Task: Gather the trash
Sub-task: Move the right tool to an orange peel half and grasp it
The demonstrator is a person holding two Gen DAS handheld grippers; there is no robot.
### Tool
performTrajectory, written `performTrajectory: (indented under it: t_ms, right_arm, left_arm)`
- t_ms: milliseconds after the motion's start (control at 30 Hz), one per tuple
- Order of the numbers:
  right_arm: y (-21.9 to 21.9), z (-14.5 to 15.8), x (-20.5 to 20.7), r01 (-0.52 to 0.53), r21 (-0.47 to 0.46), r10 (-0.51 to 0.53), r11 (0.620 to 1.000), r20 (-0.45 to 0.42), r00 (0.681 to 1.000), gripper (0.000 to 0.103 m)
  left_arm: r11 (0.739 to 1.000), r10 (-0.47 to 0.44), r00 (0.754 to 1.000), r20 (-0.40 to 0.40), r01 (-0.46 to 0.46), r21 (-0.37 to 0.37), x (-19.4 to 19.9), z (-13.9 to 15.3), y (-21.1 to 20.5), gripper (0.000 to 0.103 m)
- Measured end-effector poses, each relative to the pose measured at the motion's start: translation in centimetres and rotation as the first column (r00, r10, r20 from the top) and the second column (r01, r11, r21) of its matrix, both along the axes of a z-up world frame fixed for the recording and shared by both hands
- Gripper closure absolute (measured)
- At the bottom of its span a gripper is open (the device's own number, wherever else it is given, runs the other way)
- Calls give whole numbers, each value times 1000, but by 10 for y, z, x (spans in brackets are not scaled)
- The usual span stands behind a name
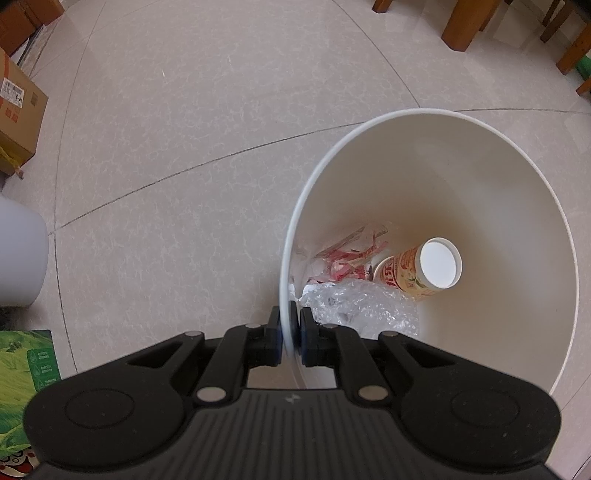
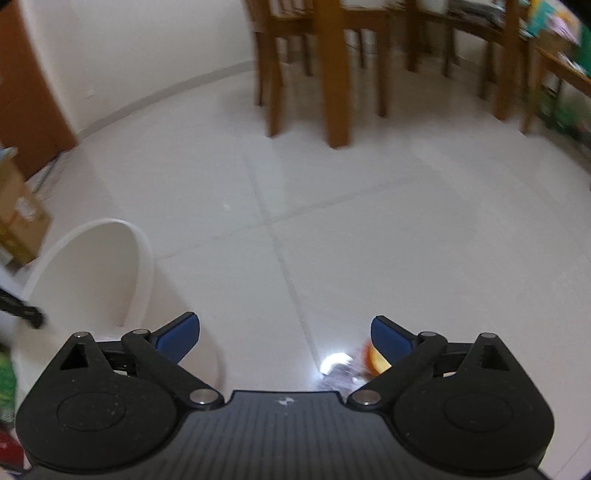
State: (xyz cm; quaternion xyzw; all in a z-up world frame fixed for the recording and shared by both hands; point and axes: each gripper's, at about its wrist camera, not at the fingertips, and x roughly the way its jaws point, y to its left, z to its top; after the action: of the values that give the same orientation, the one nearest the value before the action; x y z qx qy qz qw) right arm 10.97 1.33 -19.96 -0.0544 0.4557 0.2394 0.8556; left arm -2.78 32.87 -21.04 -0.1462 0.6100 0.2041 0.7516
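White plastic forms the waste bin (image 1: 461,177), and the left hand-held gripper (image 1: 289,334) is pinched tight on its near rim, one pad inside the wall and one outside. At the bottom of the bin lie a printed paper cup (image 1: 421,271) on its side, a red-and-white wrapper (image 1: 351,258) and crumpled clear plastic (image 1: 354,306). The bin stands on a pale tiled floor (image 1: 184,147), with a cardboard box (image 1: 18,110) off to the left and wooden chair legs (image 1: 465,26) beyond. In the right wrist view the right hand-held gripper (image 2: 285,338) has its blue pads spread wide with nothing between them, above the floor just right of the bin. A blurred piece of trash (image 2: 354,369), shiny with an orange patch, lies on the floor close under its right finger.
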Motion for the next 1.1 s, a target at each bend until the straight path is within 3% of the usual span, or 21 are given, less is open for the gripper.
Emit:
performTrajectory:
  t_ms: [267, 767, 1100]
  right_arm:
    - [-38, -70, 8, 94, -116, -96, 989, -13, 995, 2]
    - [-65, -182, 48, 67, -259, -104, 964, -129, 986, 2]
    - [-67, -226, 76, 56, -292, -107, 955, -162, 981, 6]
  left_arm:
    - [1000, -3, 1000, 1, 3, 0, -2, 1, 2, 96]
    - [1000, -9, 1000, 0, 9, 9, -1, -1, -1, 96]
    - [1000, -11, 1000, -3, 11, 16, 0, -1, -3, 96]
